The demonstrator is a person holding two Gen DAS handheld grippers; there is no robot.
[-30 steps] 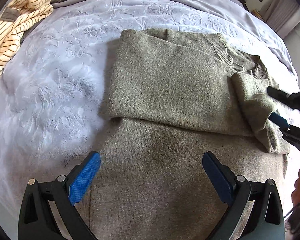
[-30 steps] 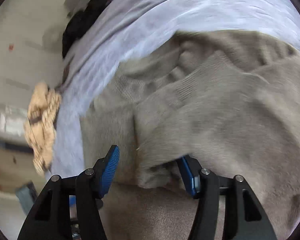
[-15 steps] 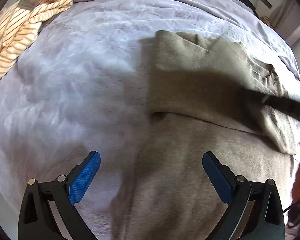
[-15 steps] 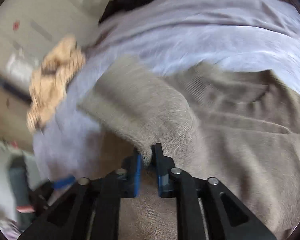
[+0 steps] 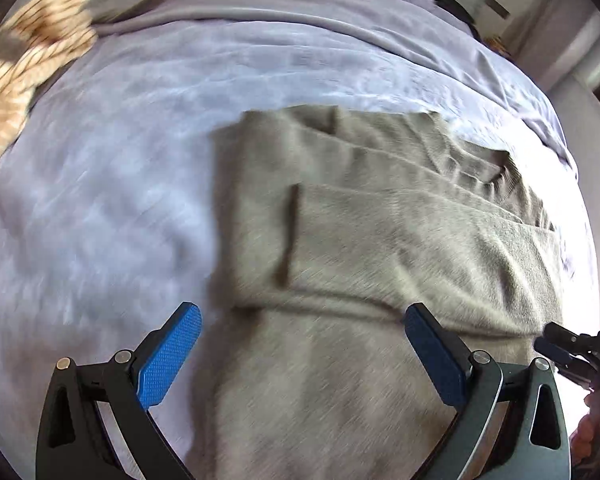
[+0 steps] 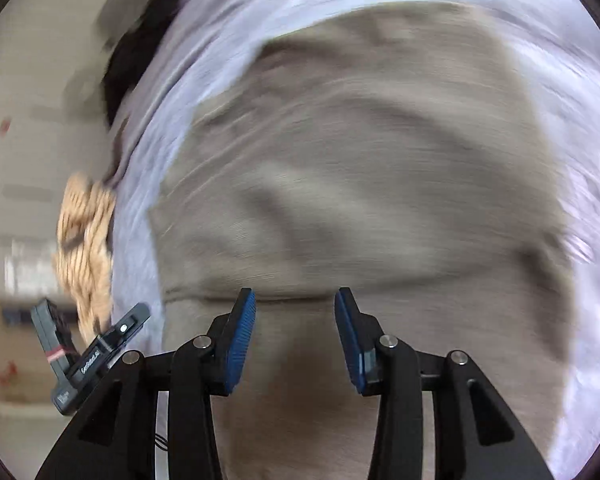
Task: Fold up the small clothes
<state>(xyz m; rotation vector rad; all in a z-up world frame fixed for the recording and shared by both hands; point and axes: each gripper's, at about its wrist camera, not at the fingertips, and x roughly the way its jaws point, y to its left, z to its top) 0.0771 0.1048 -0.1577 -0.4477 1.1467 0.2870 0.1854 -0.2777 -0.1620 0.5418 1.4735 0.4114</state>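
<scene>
Olive-grey sweater (image 5: 400,248) lies mid-bedspread (image 5: 120,200), sleeves folded across; left gripper (image 5: 300,354) gapes empty, right gripper (image 6: 295,336) is opening, apparently clear of the knit through this blur, so a snagged pad could drag the top sleeve loose.

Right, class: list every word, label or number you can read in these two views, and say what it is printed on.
"DA": white letters, cut off by the picture's edge, on the right gripper body.
White print on the left gripper: too blurred to read.
Sweater, striped top, bedspread: no text.
</scene>
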